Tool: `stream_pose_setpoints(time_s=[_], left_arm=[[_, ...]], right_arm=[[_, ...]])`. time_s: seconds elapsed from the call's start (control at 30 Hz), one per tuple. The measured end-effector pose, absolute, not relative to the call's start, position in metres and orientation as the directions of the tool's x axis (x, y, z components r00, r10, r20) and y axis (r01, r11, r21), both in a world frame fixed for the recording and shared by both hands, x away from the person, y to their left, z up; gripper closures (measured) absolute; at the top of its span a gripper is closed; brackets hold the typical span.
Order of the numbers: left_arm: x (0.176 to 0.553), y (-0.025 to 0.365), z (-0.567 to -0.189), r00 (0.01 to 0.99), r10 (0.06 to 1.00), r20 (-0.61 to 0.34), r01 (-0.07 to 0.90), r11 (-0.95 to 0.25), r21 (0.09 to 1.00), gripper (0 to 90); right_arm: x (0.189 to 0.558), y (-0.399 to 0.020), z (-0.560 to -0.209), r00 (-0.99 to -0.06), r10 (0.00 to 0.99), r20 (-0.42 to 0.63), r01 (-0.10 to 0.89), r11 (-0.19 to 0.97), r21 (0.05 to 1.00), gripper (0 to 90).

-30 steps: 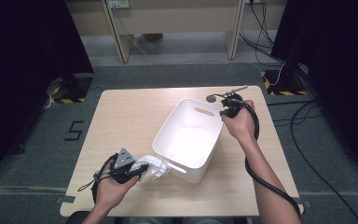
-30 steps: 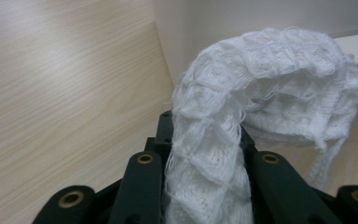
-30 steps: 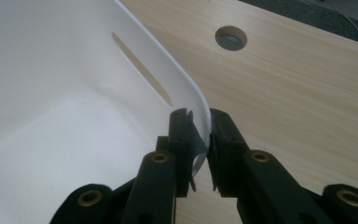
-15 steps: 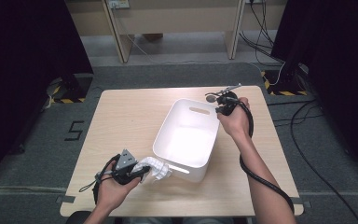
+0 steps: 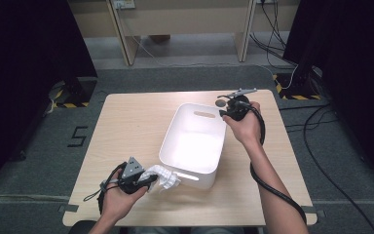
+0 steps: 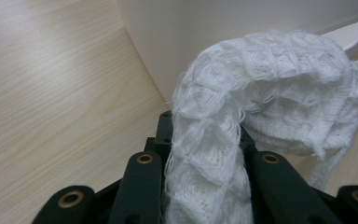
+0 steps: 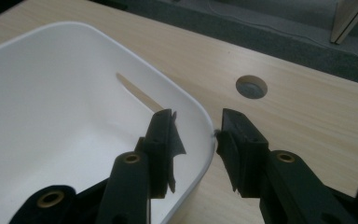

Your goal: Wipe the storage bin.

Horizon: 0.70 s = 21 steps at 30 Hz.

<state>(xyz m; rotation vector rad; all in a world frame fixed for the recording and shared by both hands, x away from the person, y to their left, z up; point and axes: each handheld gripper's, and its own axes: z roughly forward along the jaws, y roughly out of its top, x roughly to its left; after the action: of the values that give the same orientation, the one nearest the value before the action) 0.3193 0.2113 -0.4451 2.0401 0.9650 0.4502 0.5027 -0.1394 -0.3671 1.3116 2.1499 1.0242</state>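
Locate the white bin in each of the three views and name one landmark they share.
High view: white bin at the table's middle, between both hands.
Left gripper view: its outer wall fills the top, behind the white knitted cloth.
Right gripper view: its interior and rim at left, the rim between the open jaws.
Shared landmark: the light wooden tabletop.

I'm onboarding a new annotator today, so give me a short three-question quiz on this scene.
1. True or false: the left gripper is shut on the white cloth.
2. What does the right gripper straddle? A) the white bin's rim B) a cup C) the cloth
3. Which table feature lies just beyond the white bin?

Key: 1 true. 2 A; its jaws have just been opening, with the rim between them. 3 a round hole.
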Motion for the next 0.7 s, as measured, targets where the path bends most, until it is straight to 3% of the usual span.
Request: stream_pose_setpoints(time_s=[0.23, 0.43, 0.7], left_arm=[[0.319, 0.210, -0.445, 0.645, 0.764, -0.023, 0.473, -0.375, 0.798, 72.2], [0.319, 0.206, -0.445, 0.652, 0.758, -0.021, 0.470, -0.381, 0.796, 72.2], [0.319, 0.204, -0.446, 0.659, 0.752, -0.020, 0.468, -0.389, 0.793, 72.2]], right_arm=[[0.485, -0.168, -0.357, -0.418, 0.907, 0.049, 0.586, 0.228, 0.778, 89.2], [0.483, -0.171, -0.374, -0.436, 0.899, 0.045, 0.636, 0.272, 0.722, 90.0], [0.486, -0.161, -0.385, -0.458, 0.887, 0.056, 0.633, 0.281, 0.721, 90.0]])
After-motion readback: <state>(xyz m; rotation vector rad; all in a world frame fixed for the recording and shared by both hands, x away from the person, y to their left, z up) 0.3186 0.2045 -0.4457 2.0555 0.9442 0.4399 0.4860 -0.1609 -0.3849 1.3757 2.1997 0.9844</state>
